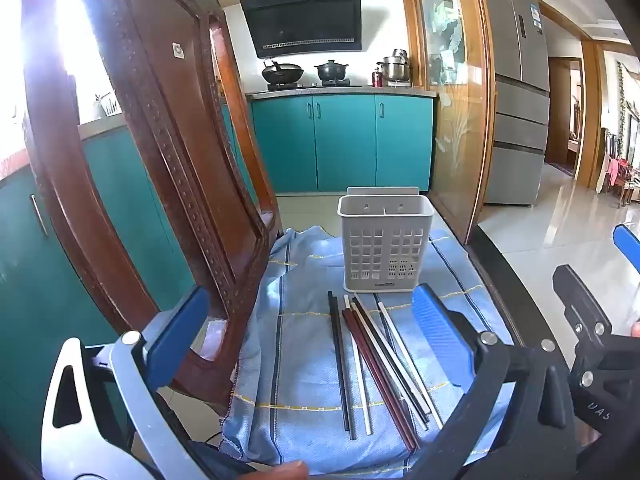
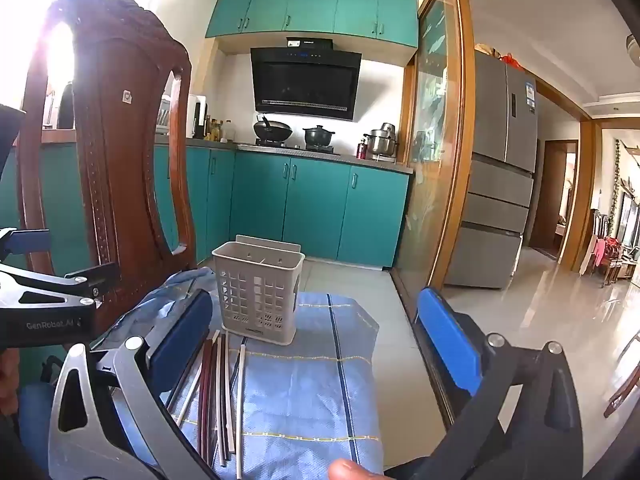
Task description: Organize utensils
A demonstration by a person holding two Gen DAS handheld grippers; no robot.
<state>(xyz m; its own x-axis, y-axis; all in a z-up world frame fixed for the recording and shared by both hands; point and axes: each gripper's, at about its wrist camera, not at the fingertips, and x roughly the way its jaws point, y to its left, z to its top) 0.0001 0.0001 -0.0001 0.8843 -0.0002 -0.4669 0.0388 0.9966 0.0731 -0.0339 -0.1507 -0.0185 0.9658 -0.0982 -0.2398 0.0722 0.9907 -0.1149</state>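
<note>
Several chopsticks, black, white and dark red, lie side by side on a blue checked cloth. Behind them stands an empty grey perforated utensil holder. My left gripper is open and empty, held above the near end of the chopsticks. In the right wrist view the chopsticks lie at lower left, the holder beyond them. My right gripper is open and empty above the cloth, to the right of the chopsticks.
A carved wooden chair back rises close on the left of the cloth. The right gripper's body shows at the right edge of the left wrist view. Teal kitchen cabinets and a tiled floor lie beyond.
</note>
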